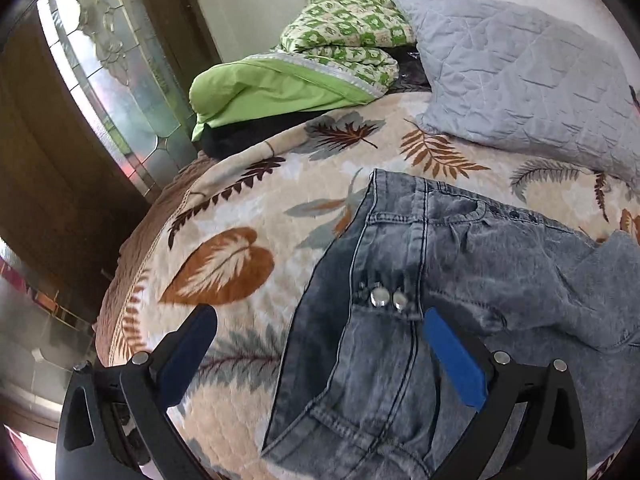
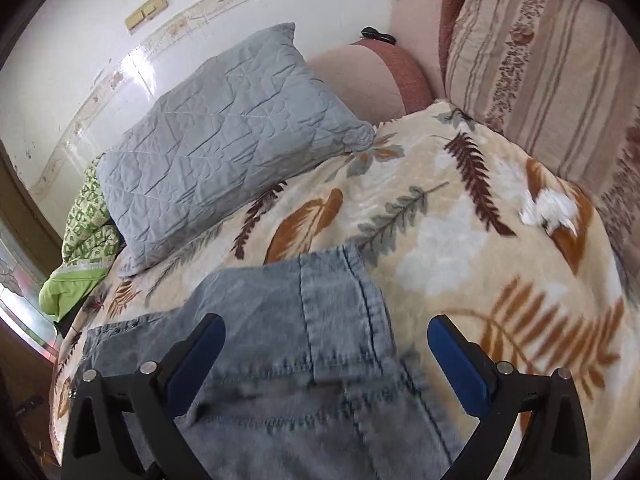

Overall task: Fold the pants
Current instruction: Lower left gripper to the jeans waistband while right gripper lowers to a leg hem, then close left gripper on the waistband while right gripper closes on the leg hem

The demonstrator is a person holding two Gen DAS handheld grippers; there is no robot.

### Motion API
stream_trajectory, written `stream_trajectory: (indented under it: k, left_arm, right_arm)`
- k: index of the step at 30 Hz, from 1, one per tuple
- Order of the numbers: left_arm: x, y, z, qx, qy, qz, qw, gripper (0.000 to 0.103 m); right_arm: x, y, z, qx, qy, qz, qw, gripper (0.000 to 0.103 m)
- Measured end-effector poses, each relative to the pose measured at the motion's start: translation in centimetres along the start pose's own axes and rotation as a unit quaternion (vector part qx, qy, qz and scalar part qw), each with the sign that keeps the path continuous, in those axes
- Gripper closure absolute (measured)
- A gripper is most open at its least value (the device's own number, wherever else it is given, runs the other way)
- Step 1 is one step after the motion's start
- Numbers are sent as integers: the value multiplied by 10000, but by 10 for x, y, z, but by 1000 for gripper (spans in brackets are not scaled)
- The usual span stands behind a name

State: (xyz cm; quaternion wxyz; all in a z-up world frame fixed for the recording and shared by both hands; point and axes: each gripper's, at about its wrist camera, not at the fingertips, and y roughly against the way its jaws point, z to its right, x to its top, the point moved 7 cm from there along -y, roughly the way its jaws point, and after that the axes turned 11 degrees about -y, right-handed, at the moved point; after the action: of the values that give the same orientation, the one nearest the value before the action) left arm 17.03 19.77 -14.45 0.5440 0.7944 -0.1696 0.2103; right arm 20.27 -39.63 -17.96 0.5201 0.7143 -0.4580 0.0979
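In the left wrist view the left gripper [image 1: 320, 344] hangs over the bed with its blue fingers [image 1: 454, 360] spread wide apart and nothing between them. The jeans [image 1: 420, 280] lie on the leaf-print blanket [image 1: 224, 240], filling the picture from the centre out to 3 o'clock and down to 6 o'clock, with the waistband and its two metal buttons [image 1: 388, 298] just above the gripper. A leg end seems laid back over the body of the jeans at 3 o'clock, so a first fold looks made, and the open gripper seems placed to take the waistband edge for the next one. At 12 o'clock sits a green quilt [image 1: 320, 52], at 1 to 2 o'clock a grey pillow [image 1: 512, 80], and at 9 to 10 o'clock a wooden door with patterned glass [image 1: 100, 80].

In the right wrist view the right gripper [image 2: 324, 348] is likewise spread wide and empty, straddling the hemmed leg end of the jeans, which run from the centre to 6 o'clock; the frame is slightly blurred. The pillow lies at 10 to 11 o'clock, a striped cushion [image 2: 540, 68] at 1 to 2 o'clock, and a tiled wall [image 2: 80, 60] at 10 o'clock
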Motion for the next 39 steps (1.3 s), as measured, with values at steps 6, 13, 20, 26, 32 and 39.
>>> stream_trajectory:
  k: [6, 13, 20, 26, 32, 39]
  left_arm:
    - [35, -30, 0, -8, -317, -239, 9992, 0]
    - [78, -94, -12, -188, -13, -1014, 9947, 0]
    - [108, -147, 2, -503, 291, -1438, 9879, 0]
    - [111, -192, 13, -871, 769, -1981, 9733, 1]
    - [113, -205, 30, -1419, 1085, -2061, 9621, 39]
    - [117, -206, 43, -1468, 1029, -1889, 9655, 69]
  right_arm:
    - [27, -46, -1, 81, -199, -150, 9997, 1]
    - [43, -89, -7, 52, 39, -363, 9993, 1]
    - [49, -110, 4, 174, -366, -557, 9976, 2]
    - [52, -116, 3, 258, -506, -579, 9967, 2]
    - [56, -121, -1, 177, -373, -539, 9977, 2]
    - [61, -125, 1, 248, -466, -575, 9970, 7]
